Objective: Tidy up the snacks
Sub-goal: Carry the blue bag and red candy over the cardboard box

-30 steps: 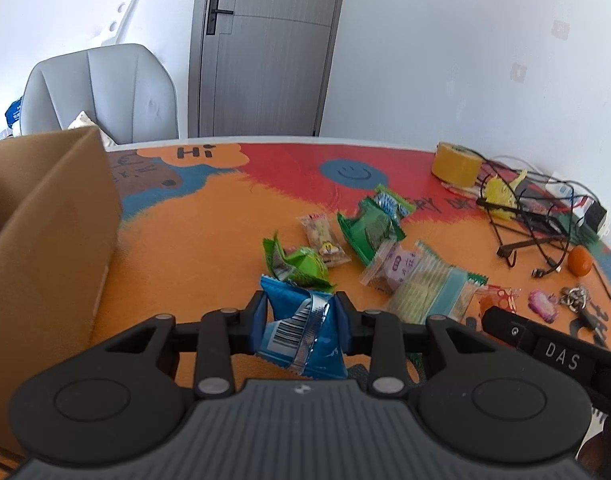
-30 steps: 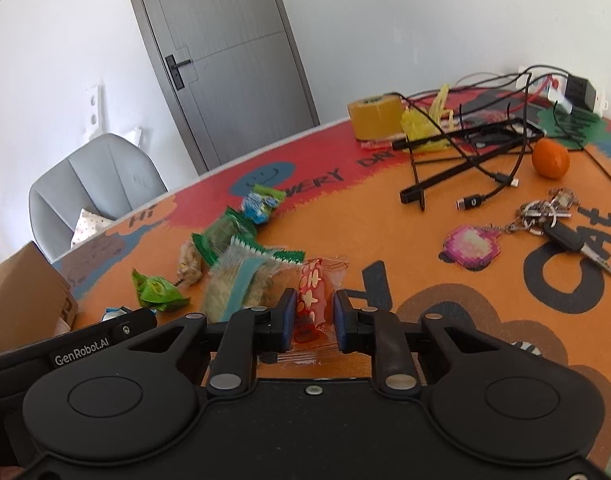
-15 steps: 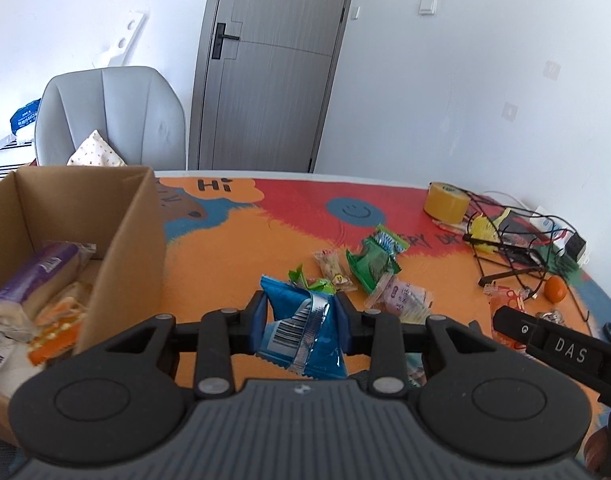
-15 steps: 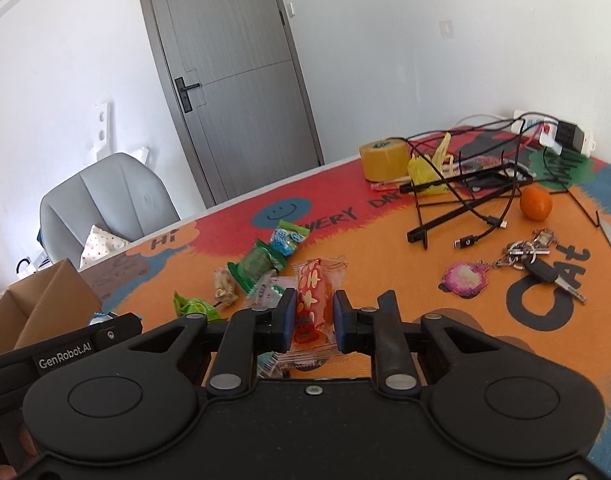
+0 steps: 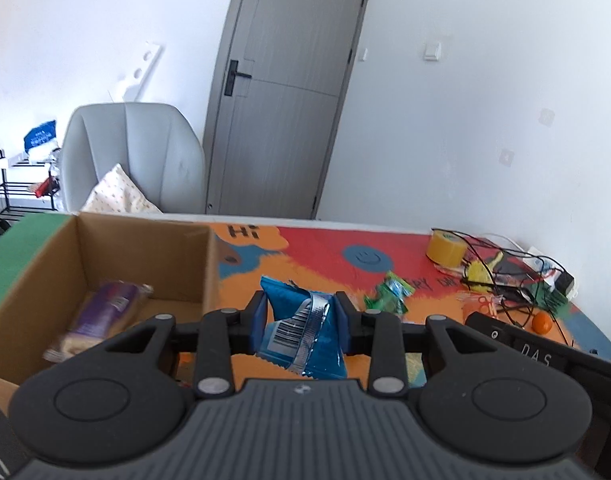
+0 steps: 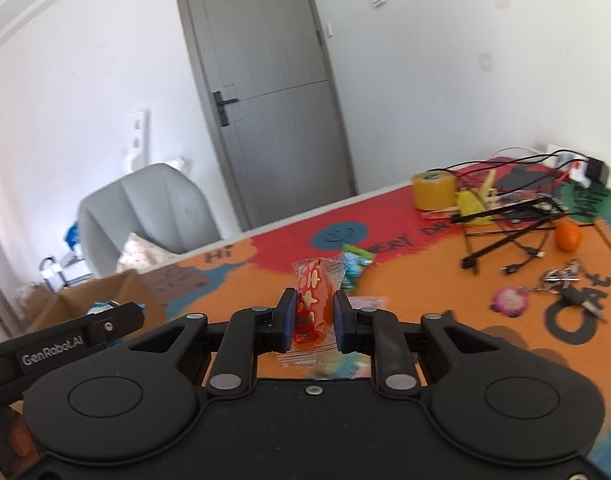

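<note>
Left wrist view. Our left gripper point(image 5: 300, 317) has its fingers point(image 5: 256, 317) clenched on a blue snack packet point(image 5: 301, 330), barcode facing us, held above the tabletop point(image 5: 325, 248) just to the right of the cardboard box point(image 5: 145, 252). Inside the box lies a purple-wrapped snack point(image 5: 101, 314). On the colourful tabletop beyond the packet we see a green snack packet point(image 5: 387, 294), a roll of yellow tape point(image 5: 445, 246), a tangle of black cables point(image 5: 505, 276) and an orange fruit point(image 5: 542, 323). A grey chair point(image 5: 133, 156) and a grey door point(image 5: 289, 88) stand behind.

Right wrist view. Our right gripper point(image 6: 313, 320) has its fingers point(image 6: 287, 320) clenched on a red-orange snack packet point(image 6: 311, 300) with pale markings, held upright above the tabletop point(image 6: 405, 280). Just beyond it lies a green and blue snack packet point(image 6: 355, 262). To the right we see the tape roll point(image 6: 432, 190), the orange fruit point(image 6: 568, 236), a bunch of keys point(image 6: 565, 280) and a pink keyring charm point(image 6: 509, 300). The cardboard box point(image 6: 93, 296) sits at far left, partly hidden behind the left gripper's body point(image 6: 65, 340).
</note>
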{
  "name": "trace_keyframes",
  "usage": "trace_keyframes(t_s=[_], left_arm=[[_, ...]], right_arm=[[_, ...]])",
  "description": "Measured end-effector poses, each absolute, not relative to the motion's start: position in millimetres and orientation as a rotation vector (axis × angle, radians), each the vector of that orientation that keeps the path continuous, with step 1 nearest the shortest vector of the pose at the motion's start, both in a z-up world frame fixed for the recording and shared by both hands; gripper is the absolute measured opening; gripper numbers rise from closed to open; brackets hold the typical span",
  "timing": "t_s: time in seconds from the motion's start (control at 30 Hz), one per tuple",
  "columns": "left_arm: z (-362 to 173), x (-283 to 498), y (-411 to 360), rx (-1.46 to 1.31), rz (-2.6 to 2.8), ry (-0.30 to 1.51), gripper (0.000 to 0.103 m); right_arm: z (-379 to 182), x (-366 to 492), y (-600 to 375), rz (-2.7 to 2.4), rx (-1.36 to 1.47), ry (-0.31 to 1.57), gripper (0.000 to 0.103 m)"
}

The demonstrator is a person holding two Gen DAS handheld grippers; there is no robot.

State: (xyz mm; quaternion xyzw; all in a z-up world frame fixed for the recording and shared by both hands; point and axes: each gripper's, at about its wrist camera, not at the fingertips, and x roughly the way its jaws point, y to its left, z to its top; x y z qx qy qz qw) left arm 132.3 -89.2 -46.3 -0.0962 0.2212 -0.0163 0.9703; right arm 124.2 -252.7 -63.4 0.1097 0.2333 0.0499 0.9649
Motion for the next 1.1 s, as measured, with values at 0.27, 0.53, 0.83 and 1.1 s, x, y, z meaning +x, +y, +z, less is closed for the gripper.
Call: trace_keyframes(t_s=[0.27,0.53,0.83,1.1], left_arm=[[-34.8,119.1,-57.3,-0.219,0.031,0.404,0.034],[-36.1,117.7,-21.8,-0.252,0.093,0.405,0.034],[-43.7,130.0,20.2,-0.279,0.185,0.428,0.034],[-52.8,150.6,48.0,-0.308,0.222,0.463,0.034]], right_arm=[[-49.0,122.0,-224.7,0.146,0.184,0.461,0.021],[-45.3,127.8,-193.0,0.211,0.163,0.456,0.021],[-41.4,146.2,-145.7,0.341,0.138,0.447,0.021],[-44.8,161.9,-107.4,0.430,0.117,0.466,0.021]])
